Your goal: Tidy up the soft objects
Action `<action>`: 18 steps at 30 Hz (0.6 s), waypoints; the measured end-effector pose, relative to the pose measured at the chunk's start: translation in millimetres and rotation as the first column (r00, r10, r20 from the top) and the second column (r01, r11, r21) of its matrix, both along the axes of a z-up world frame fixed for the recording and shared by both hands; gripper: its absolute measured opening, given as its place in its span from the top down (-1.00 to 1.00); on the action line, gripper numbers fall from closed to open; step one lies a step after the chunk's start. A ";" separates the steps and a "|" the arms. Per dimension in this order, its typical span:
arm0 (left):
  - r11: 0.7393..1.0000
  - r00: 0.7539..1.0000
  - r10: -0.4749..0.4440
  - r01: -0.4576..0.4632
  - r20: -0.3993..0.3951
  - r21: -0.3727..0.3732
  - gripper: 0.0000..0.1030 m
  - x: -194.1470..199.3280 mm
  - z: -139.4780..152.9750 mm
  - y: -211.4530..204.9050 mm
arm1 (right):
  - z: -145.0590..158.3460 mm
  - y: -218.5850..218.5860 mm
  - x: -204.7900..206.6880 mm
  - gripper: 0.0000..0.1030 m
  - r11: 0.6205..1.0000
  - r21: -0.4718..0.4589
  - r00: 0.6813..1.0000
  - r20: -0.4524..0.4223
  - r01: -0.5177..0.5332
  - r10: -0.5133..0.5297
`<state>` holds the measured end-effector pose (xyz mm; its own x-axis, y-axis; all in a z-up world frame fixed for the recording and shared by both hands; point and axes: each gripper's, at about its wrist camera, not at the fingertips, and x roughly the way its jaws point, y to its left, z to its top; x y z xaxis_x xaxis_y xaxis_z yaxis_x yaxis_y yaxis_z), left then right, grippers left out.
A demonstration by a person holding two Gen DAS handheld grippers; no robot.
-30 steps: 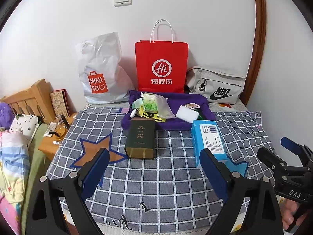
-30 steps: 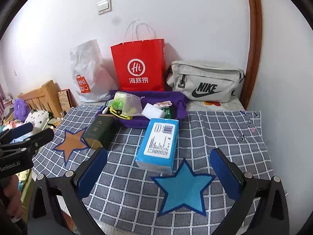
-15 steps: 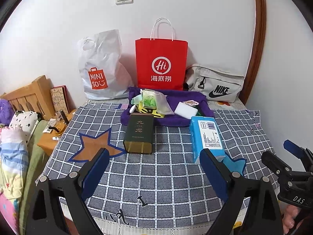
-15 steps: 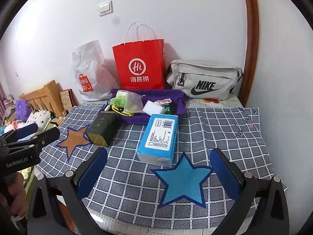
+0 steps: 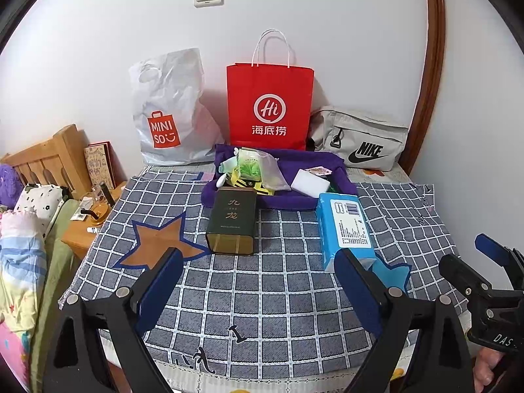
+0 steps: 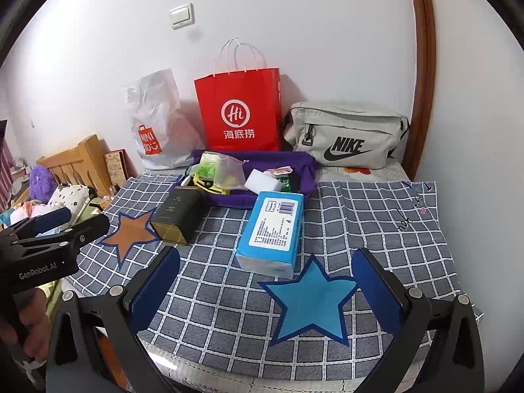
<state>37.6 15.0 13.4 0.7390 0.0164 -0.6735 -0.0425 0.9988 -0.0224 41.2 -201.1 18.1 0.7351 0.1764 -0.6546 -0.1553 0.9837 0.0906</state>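
Blue pads frame my view on both sides: my left claw [image 5: 258, 281] and my right claw [image 6: 265, 281] both gape wide and hold nothing, hanging back over the near edge of the checked cloth [image 5: 262, 294]. I judge this a pause to choose a target. Nearest my right claw lies the blue tissue pack [image 6: 271, 232], flat beside the blue star [image 6: 311, 298], with open cloth on its right for an approach. Just left of it lies the dark green box [image 5: 232, 221], touching the purple tray [image 5: 304, 201] of small soft packets. Bags line the wall behind, so room is tight there.
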 end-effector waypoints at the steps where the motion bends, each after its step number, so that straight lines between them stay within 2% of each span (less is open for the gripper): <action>1: 1.000 1.000 -0.001 0.001 0.000 0.002 -0.82 0.1 -0.1 -0.4 | 0.9 0.4 -0.4 -1.00 1.000 0.000 1.000 0.002 -0.002 0.002; 18: 1.000 1.000 -0.002 0.002 -0.004 -0.001 -0.82 -0.2 -0.8 -1.4 | -0.5 0.8 -2.3 -1.00 1.000 -0.001 1.000 0.001 -0.010 0.010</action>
